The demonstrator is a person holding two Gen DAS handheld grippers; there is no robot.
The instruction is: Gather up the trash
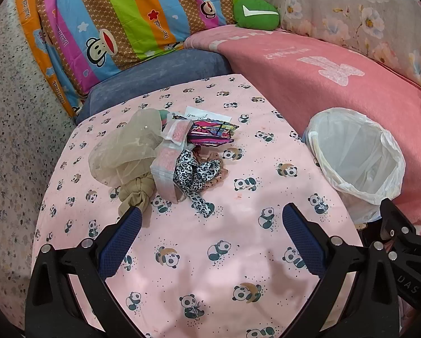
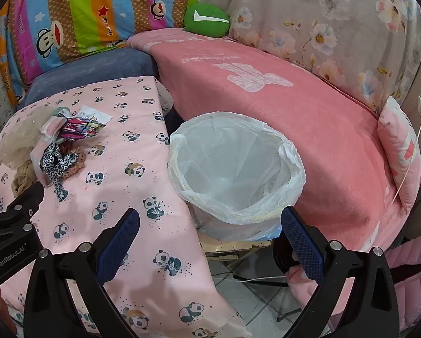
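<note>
A pile of trash lies on the pink panda-print table (image 1: pixel 210 239): a beige mesh cloth (image 1: pixel 126 152), a clear zip bag (image 1: pixel 165 163), a leopard-print strip (image 1: pixel 196 174), a colourful wrapper (image 1: pixel 210 133) and a white paper slip (image 1: pixel 207 114). My left gripper (image 1: pixel 211 217) is open and empty just in front of the pile. A bin lined with a white plastic bag (image 2: pixel 235 166) stands right of the table. My right gripper (image 2: pixel 210 219) is open and empty, hovering at the bin's near rim. The pile also shows in the right wrist view (image 2: pixel 58 152).
A pink blanket (image 2: pixel 294 107) covers the sofa behind the bin. A striped cartoon cushion (image 1: pixel 111 22), a blue cushion (image 1: pixel 159 76) and a green plush (image 1: pixel 255 14) sit behind the table. Tiled floor (image 2: pixel 252 290) and a stool edge (image 2: pixel 233 246) lie below the bin.
</note>
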